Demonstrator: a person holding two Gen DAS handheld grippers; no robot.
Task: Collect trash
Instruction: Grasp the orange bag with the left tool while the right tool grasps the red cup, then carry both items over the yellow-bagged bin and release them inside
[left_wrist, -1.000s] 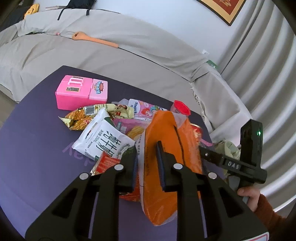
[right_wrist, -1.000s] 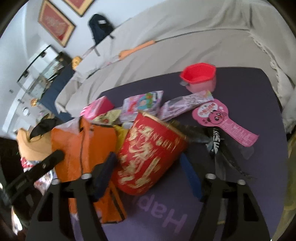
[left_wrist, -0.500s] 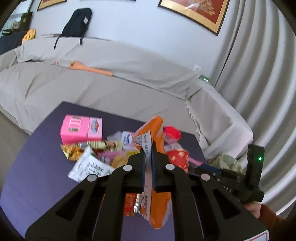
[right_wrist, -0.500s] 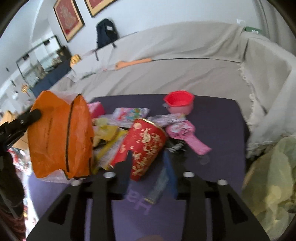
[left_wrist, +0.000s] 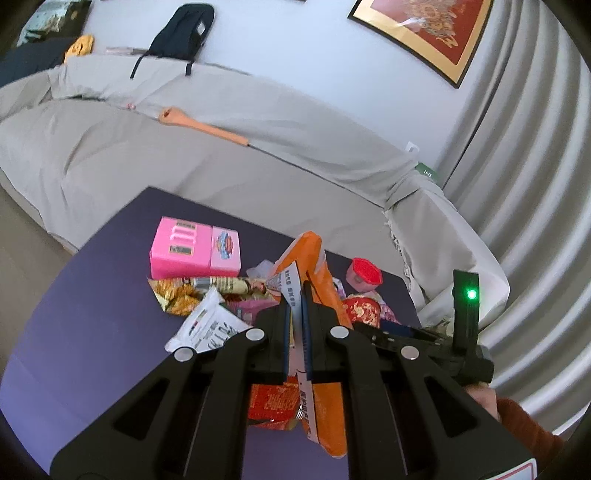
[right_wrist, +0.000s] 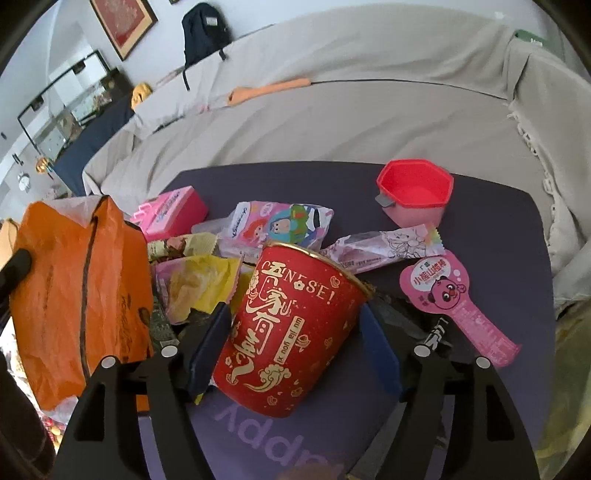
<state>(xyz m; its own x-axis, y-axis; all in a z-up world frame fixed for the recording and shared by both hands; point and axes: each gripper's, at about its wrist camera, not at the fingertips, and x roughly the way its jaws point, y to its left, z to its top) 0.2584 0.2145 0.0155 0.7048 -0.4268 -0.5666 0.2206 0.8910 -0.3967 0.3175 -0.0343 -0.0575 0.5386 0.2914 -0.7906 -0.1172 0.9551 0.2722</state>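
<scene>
My left gripper (left_wrist: 294, 295) is shut on an orange snack bag (left_wrist: 325, 280) and holds it above the purple table (left_wrist: 92, 325). The same bag (right_wrist: 81, 280) hangs at the left of the right wrist view. My right gripper (right_wrist: 295, 325) has its fingers on both sides of a red paper cup (right_wrist: 291, 332) with gold lettering, tilted over the table (right_wrist: 498, 221). Trash lies around: a yellow wrapper (right_wrist: 199, 284), a cartoon packet (right_wrist: 280, 225), a pink wrapper (right_wrist: 384, 247), a pink bear tag (right_wrist: 454, 299), a white packet (left_wrist: 207, 325).
A pink box (left_wrist: 195, 254) and a pink pot with a red rim (right_wrist: 413, 195) stand at the table's far side. A grey covered sofa (left_wrist: 184, 147) runs behind, with an orange back scratcher (left_wrist: 203, 125) and a dark backpack (left_wrist: 181, 33). Curtains (left_wrist: 535, 184) hang at the right.
The left gripper closed on the orange bag and lifted it off the pile. The right gripper pulled back, then came in again around the red cup.
</scene>
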